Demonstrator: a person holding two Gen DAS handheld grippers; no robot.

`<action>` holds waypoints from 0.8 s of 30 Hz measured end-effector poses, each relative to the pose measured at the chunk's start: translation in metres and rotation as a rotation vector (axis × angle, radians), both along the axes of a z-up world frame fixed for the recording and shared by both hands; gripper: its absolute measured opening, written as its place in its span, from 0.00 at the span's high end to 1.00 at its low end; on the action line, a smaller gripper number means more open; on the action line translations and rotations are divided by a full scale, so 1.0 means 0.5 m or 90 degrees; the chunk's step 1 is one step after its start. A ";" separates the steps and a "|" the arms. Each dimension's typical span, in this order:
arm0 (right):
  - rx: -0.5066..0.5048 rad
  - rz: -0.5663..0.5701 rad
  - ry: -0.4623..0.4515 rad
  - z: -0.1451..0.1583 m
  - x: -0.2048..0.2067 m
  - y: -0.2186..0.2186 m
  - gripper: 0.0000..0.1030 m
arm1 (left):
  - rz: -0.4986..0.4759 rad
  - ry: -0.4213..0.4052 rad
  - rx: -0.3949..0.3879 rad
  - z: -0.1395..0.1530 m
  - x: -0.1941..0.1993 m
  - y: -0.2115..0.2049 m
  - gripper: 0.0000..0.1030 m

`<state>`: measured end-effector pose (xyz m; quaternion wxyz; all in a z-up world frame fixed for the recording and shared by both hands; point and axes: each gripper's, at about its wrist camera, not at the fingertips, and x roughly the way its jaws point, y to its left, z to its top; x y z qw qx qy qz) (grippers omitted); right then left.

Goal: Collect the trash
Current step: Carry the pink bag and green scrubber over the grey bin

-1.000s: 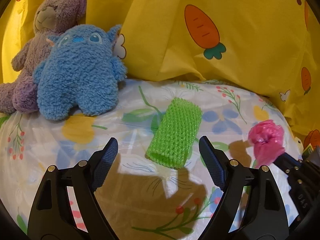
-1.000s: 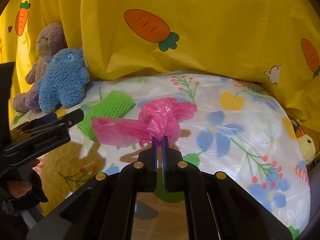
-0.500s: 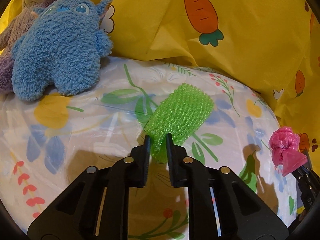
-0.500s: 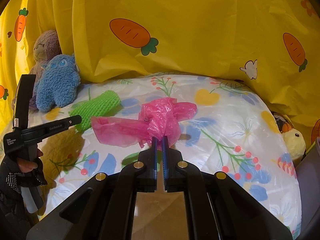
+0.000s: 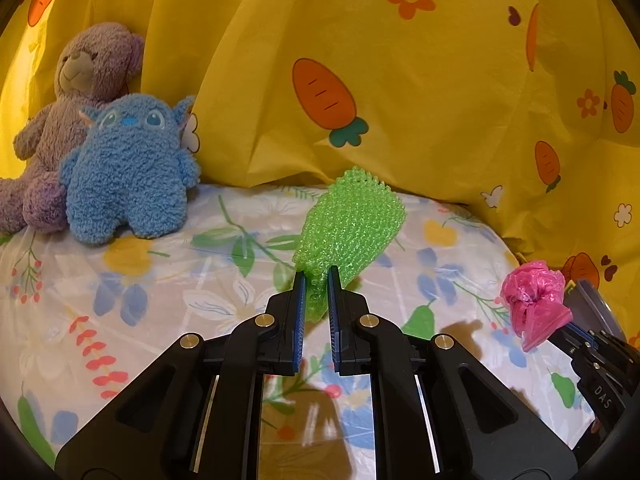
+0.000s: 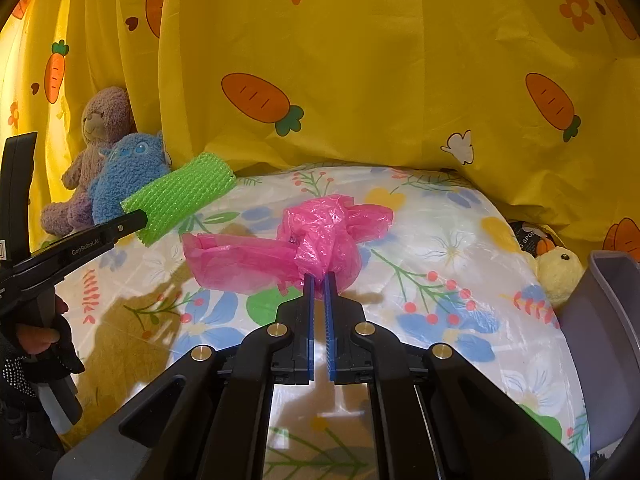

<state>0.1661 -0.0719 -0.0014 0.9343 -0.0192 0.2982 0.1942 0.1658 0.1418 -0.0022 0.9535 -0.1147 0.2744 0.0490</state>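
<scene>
— While both pieces hang clear of the table (image 6: 460,248), what exactly have you got?

— Left fingers (image 5: 316,280) are pinching the near end of the green net (image 5: 352,220); the rest of it sticks up and away from me, lifted off the flowered cover. Right fingers (image 6: 319,280) are pressed together on the pink bag (image 6: 316,240), which bunches above the tips and trails a loose flap to the left.

— So which step is this?

— Pick-up looks done for these two bits of trash. I'd call it the carry: each has to reach a bin.

— Do you see one?

— A grey bin (image 6: 608,320) edge shows at the far right of the right view, just beside the table, with a yellow chick (image 6: 560,272) next to it. I judge that is the target, though I cannot see inside it.

— What does the move ask of you?

— Keep both pinches firm, swing right, right hand first since it is nearer. The bag's flap could drag, so lift it over the rim before letting go. The toys (image 5: 128,168) at the back stay put.
</scene>
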 end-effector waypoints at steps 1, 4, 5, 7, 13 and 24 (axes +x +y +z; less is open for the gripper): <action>0.002 -0.003 -0.003 0.003 -0.011 -0.007 0.95 | -0.007 -0.005 -0.001 0.006 -0.010 -0.012 0.91; 0.007 -0.013 -0.012 0.009 -0.041 -0.032 0.95 | -0.029 -0.020 0.002 0.016 -0.033 -0.052 0.91; 0.010 -0.017 -0.014 0.010 -0.050 -0.041 0.95 | -0.037 -0.025 0.004 0.019 -0.042 -0.067 0.91; 0.016 -0.027 -0.017 0.009 -0.070 -0.059 0.95 | -0.051 -0.034 0.011 0.022 -0.061 -0.098 0.90; 0.039 -0.068 -0.026 0.001 -0.113 -0.124 0.95 | -0.106 -0.054 0.006 0.028 -0.101 -0.182 0.91; 0.053 -0.145 -0.043 0.011 -0.152 -0.231 0.95 | -0.194 -0.070 0.003 0.036 -0.121 -0.307 0.91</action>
